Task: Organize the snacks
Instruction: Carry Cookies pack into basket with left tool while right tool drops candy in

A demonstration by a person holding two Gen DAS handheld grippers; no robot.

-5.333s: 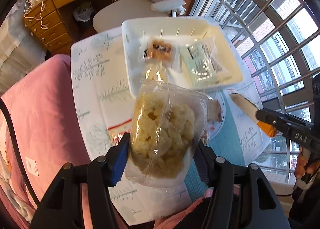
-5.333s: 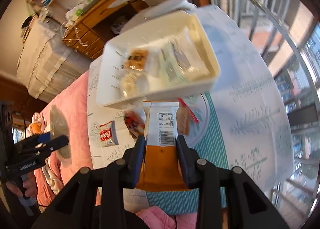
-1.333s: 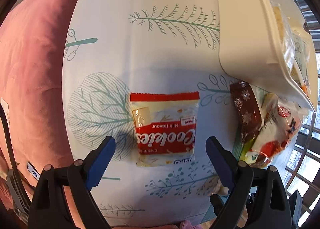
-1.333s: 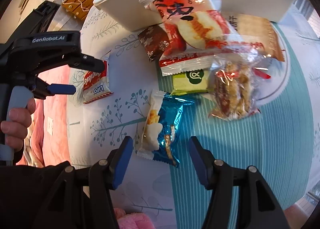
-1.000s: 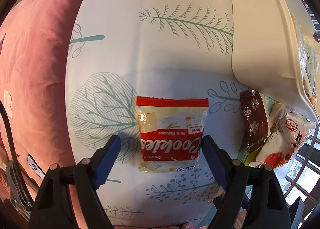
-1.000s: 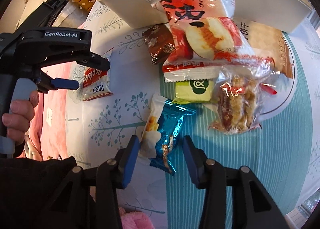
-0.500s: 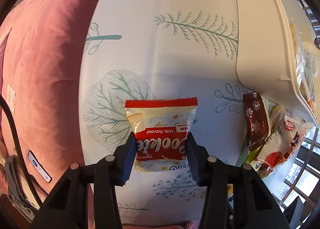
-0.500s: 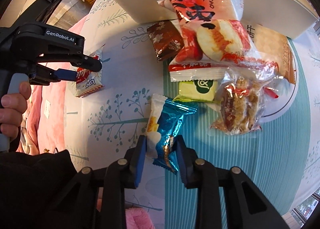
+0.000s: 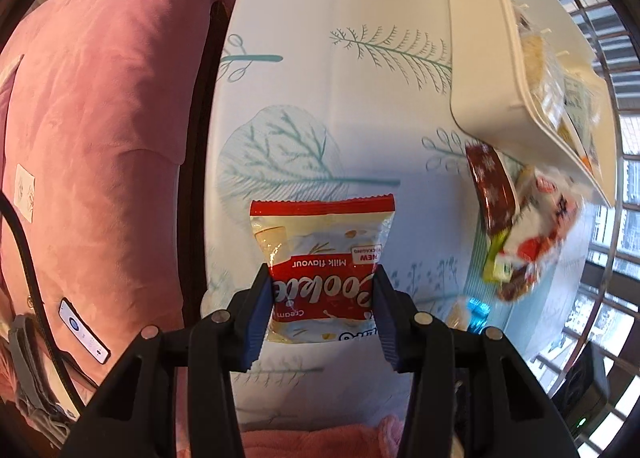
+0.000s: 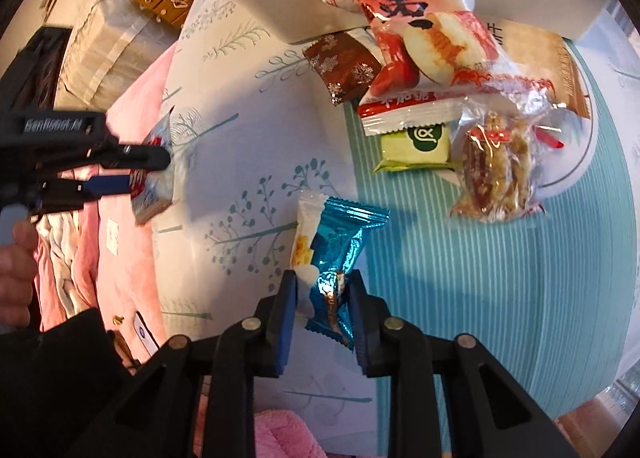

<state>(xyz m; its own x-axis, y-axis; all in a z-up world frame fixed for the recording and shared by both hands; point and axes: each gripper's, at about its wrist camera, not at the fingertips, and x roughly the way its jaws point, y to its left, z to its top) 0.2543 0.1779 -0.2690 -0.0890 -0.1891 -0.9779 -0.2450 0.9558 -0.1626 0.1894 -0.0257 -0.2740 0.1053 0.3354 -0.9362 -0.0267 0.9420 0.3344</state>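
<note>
The left gripper (image 9: 323,300) holds the cookie pack (image 9: 322,258), and the right gripper (image 10: 323,304) is closing on the blue snack (image 10: 338,250).

The cookie packet (image 9: 322,258) is red and cream. Beside it the tablecloth (image 9: 340,98) is white with teal branch prints; the tray (image 9: 488,70) is white.

Worktop (image 10: 248,70) w/ leaf-print cloth carries a white tray (image 10: 264,6), brown snack (image 10: 342,66), green pack (image 10: 416,146) & blue pack (image 10: 340,246).
</note>
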